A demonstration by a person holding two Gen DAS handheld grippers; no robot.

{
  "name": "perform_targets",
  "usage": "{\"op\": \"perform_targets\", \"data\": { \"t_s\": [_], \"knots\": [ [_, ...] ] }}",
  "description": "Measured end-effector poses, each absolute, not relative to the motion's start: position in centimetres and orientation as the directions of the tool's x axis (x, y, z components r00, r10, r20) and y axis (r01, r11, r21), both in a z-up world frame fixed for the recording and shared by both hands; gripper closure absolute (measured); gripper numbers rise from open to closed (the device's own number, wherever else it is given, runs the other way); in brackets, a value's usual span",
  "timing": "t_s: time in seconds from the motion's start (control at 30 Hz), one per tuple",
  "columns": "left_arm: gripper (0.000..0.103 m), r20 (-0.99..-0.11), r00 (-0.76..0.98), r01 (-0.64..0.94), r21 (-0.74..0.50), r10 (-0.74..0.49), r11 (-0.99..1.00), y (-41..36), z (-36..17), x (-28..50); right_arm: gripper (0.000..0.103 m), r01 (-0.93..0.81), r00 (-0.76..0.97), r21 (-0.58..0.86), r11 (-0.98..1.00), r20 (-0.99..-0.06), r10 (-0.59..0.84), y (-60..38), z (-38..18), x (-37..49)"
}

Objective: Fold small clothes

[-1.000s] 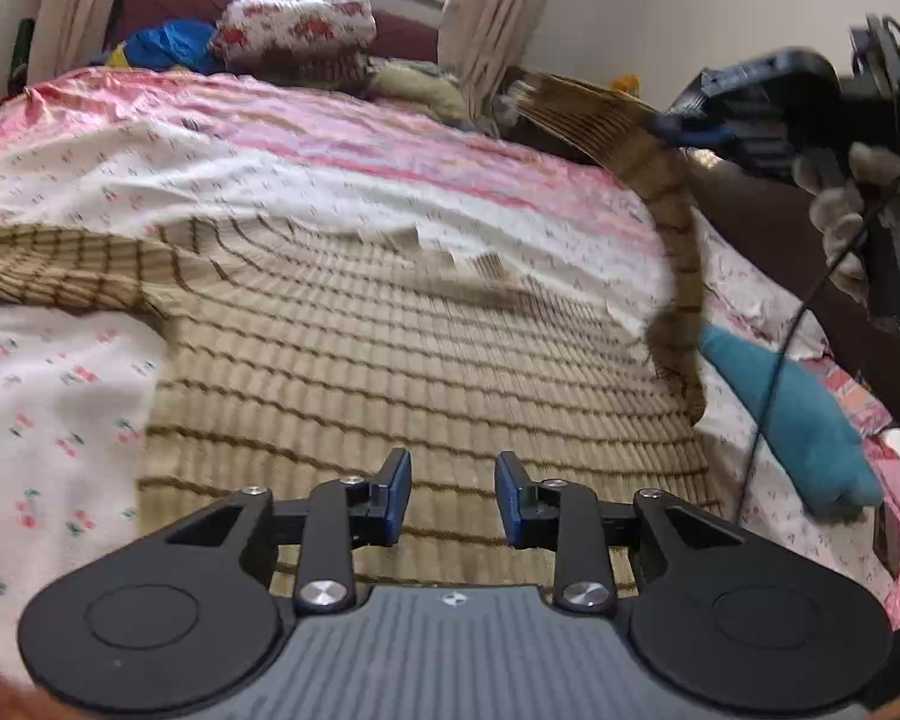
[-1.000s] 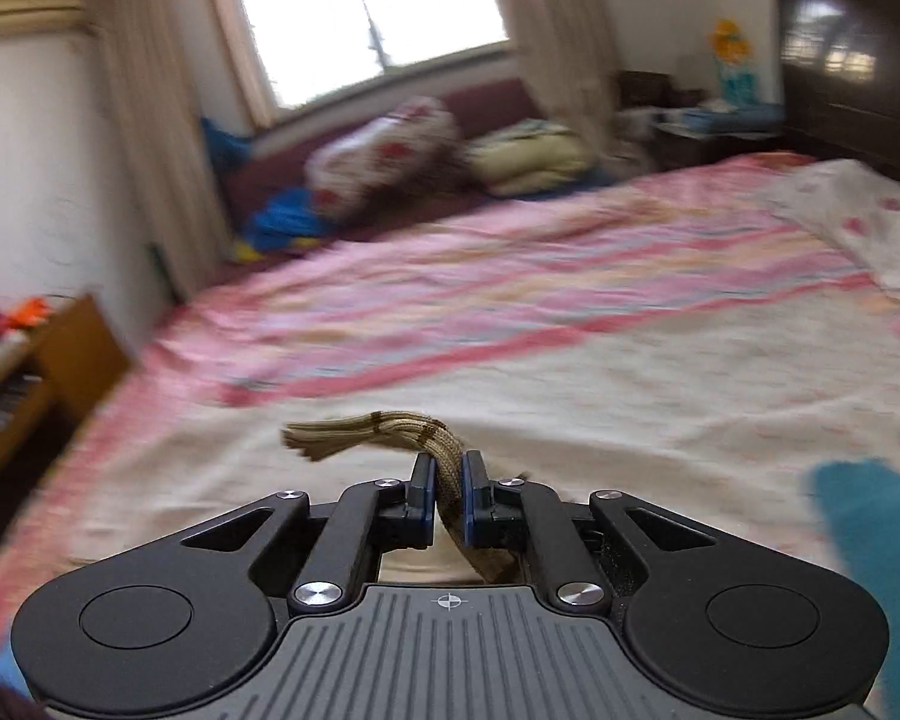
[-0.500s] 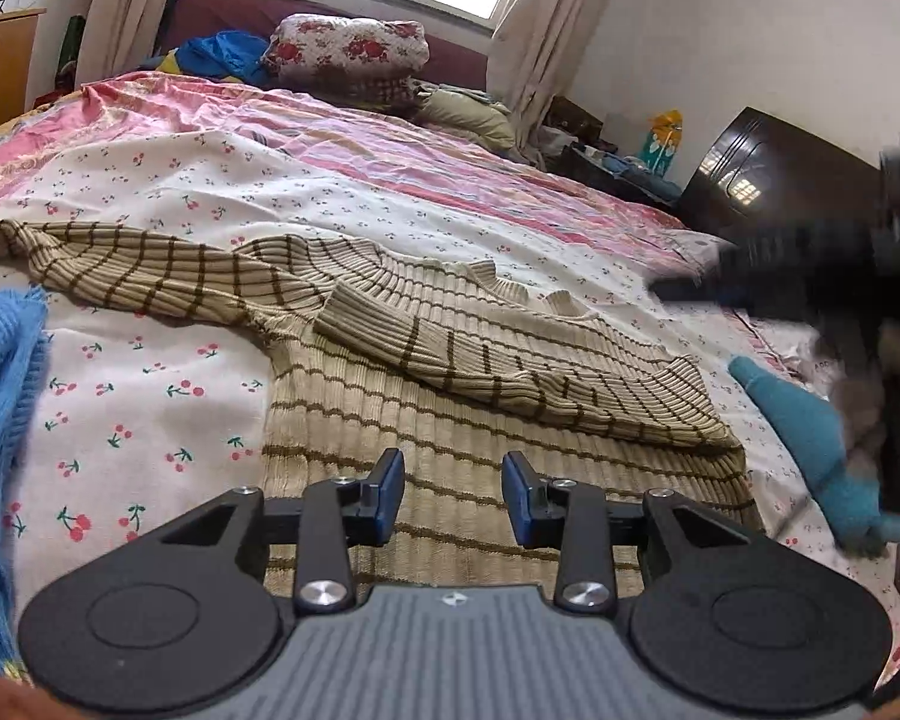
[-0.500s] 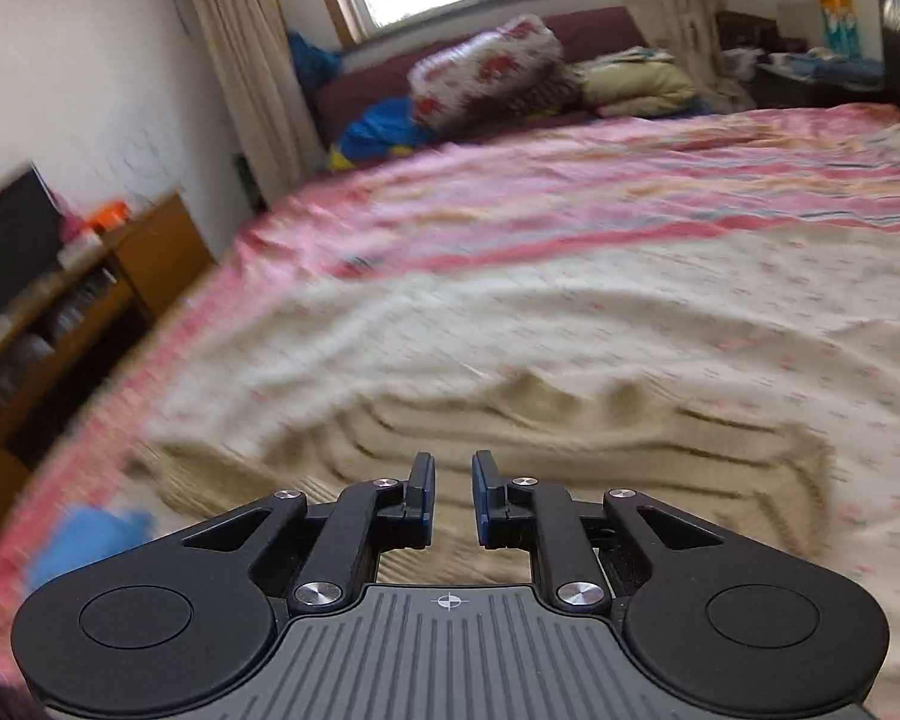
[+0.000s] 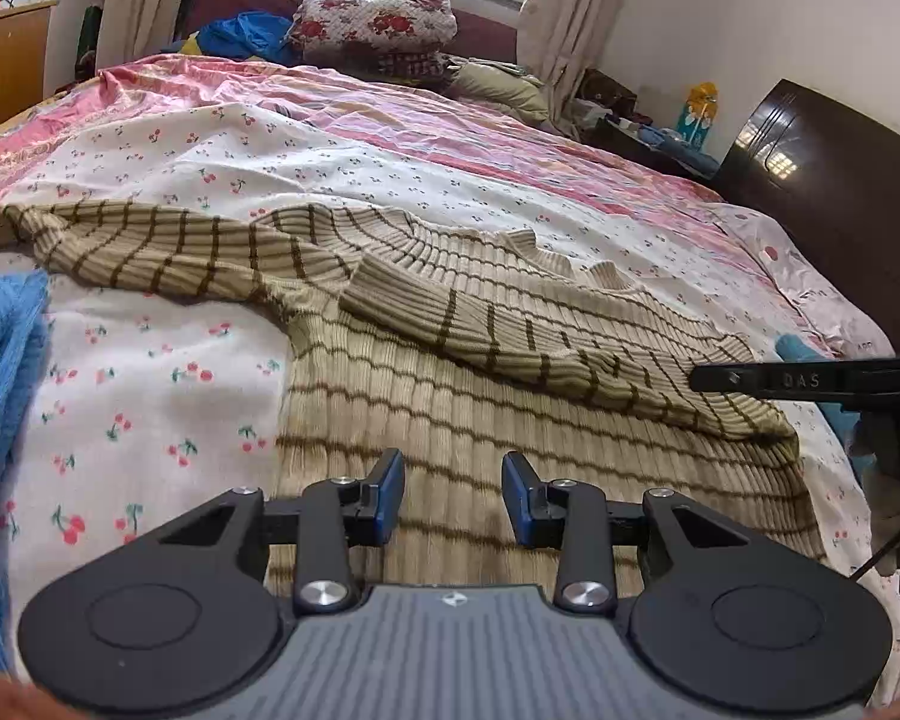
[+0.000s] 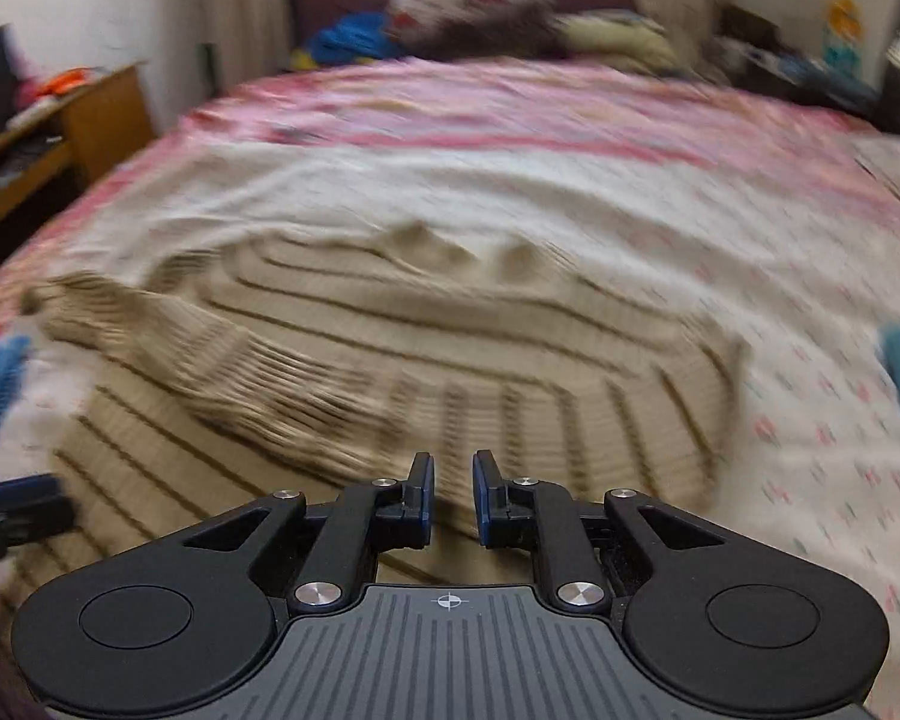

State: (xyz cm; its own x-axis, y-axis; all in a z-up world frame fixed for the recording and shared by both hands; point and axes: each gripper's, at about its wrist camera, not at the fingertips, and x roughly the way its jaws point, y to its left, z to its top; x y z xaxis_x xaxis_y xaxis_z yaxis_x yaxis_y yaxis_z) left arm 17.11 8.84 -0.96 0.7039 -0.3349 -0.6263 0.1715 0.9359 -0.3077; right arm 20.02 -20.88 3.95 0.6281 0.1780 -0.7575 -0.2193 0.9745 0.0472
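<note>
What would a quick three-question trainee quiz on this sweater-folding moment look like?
1. True or false: the left gripper is clamped on the striped sweater.
2. Where does the folded sleeve lie? A: across the sweater's body. B: hanging off the bed. C: inside a drawer.
3. Fill in: the white sheet under the sweater is printed with small ____.

Key: 1 false, its jaws stand open with nothing between them. 2 A. 3 cherries.

Both views are taken low and near over the bed (image 5: 390,138), facing the far window; the striped sweater (image 5: 450,384) (image 6: 450,360) is shared.
</note>
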Motion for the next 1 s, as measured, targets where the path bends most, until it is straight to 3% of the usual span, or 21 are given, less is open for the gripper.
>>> {"op": "perform_targets", "data": {
  "t_s": [0.1,0.3,0.4,0.5,0.53,0.63,0.7,0.83,1.0],
  "knots": [
    [0.062,-0.618,0.727,0.168,-0.263,-0.300,0.950,9.2,-0.7,17.4,0.084,-0.325,0.622,0.064,0.944,-0.737,0.264,-17.8,4.2,20.7],
    [0.062,-0.630,0.719,0.121,-0.304,-0.294,0.945,11.5,-1.8,18.0,0.079,-0.486,0.569,0.068,0.871,-0.732,0.375,-10.9,2.7,22.9],
    [0.062,-0.626,0.718,0.122,-0.321,-0.306,0.939,12.1,-1.9,18.1,0.071,-0.542,0.540,0.025,0.840,-0.756,0.371,-7.7,1.5,23.6],
    [0.062,-0.618,0.722,0.123,-0.329,-0.312,0.936,12.6,-1.9,18.1,0.079,-0.515,0.578,-0.064,0.855,-0.763,0.290,-6.4,0.5,24.2],
    [0.062,-0.616,0.723,0.120,-0.333,-0.312,0.935,12.8,-1.9,18.1,0.088,-0.487,0.580,-0.050,0.872,-0.765,0.281,-6.4,0.5,24.7],
    [0.062,-0.611,0.725,0.111,-0.353,-0.319,0.929,13.4,-1.8,18.1,0.090,-0.436,0.602,-0.003,0.900,-0.745,0.288,-6.9,1.3,25.1],
    [0.062,-0.607,0.728,0.108,-0.358,-0.319,0.927,13.6,-1.7,18.1,0.098,-0.418,0.633,0.005,0.908,-0.716,0.295,-6.9,2.2,25.1],
    [0.062,-0.602,0.732,0.107,-0.361,-0.319,0.926,13.6,-1.5,17.9,0.098,-0.407,0.653,0.047,0.912,-0.684,0.326,-6.4,3.0,25.6],
    [0.062,-0.599,0.732,0.121,-0.356,-0.325,0.927,13.4,-1.4,17.8,0.090,-0.455,0.564,0.046,0.890,-0.758,0.327,-5.5,0.5,25.4]
  ]
}}
